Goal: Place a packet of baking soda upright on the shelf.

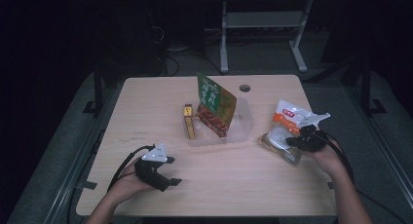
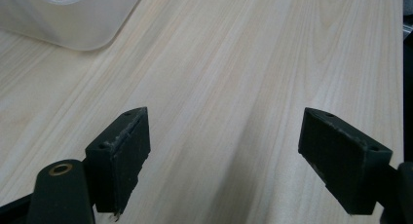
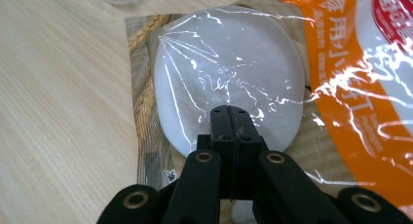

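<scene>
The right hand-held gripper [image 3: 229,118] had its jaws pressed together over the clear packet [image 3: 229,78] on the counter [image 1: 234,180] — the left hand-held gripper [image 2: 224,160] gaped wide, nothing between, tub [image 2: 68,14] just ahead.

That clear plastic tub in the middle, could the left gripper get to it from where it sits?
Probably yes. The left gripper is open, holding nothing, and bare table lies between it and the tub.
</scene>
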Motion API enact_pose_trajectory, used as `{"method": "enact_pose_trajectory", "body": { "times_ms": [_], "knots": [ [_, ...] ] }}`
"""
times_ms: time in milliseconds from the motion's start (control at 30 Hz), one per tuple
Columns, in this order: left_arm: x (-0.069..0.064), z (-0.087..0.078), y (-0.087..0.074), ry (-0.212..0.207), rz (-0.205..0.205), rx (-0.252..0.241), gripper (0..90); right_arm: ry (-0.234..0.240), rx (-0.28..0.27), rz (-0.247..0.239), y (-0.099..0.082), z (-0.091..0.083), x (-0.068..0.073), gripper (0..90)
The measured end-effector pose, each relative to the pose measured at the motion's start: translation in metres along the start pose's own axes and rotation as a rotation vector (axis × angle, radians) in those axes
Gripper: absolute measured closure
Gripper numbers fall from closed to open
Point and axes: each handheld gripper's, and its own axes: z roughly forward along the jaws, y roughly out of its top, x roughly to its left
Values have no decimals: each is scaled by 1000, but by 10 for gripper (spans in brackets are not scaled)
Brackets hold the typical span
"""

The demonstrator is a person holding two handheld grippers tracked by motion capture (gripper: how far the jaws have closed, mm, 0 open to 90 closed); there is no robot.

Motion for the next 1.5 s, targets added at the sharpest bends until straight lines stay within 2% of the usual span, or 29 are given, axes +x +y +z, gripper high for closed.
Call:
{"method": "enact_pose_trajectory", "body": {
  "times_ms": [67, 167, 267, 367, 433, 467, 633, 667, 700, 867, 1033, 1200, 1333, 1500],
  "knots": [
    [0, -1, 0, 1, 10, -1, 188, -22, -1, -26, 2, 0, 3, 899],
    [0, 0, 0, -1, 2, 0, 187, -41, -18, -58, 7, 4, 4, 899],
    [0, 1, 0, -8, 3, -1, 187, -49, 0, -78, 10, 9, 6, 899],
    [0, 2, 0, -10, -1, -3, 187, -37, 4, -81, 10, 9, 5, 900],
    [1, 1, 0, -8, 10, 7, 187, -3, 7, -76, 9, 8, 7, 900],
    [1, 1, 0, -8, 10, 7, 187, -3, 7, -76, 9, 8, 7, 900],
    [-1, 0, 0, -10, 9, 4, 187, 31, 24, -95, 9, 7, 22, 900],
    [0, -1, 0, -9, 10, 4, 187, 31, 24, -95, 9, 7, 22, 900],
    [0, -1, 1, -10, 11, 1, 187, 27, 33, -112, 10, 7, 28, 900],
    [0, -1, 1, -14, 16, 6, 187, 61, 21, -135, 8, 2, 39, 900],
    [-1, 0, 1, -17, 11, 4, 187, 50, 37, -144, 6, 1, 38, 900],
    [-1, 0, 1, -18, 16, 6, 187, 71, 44, -149, 7, 1, 40, 900],
    [-2, 1, 1, -20, 16, 6, 187, 128, 36, -152, 4, 1, 50, 900],
    [-2, 1, 2, -21, 18, 5, 187, 168, 44, -191, 7, 3, 65, 900]
  ]
}}
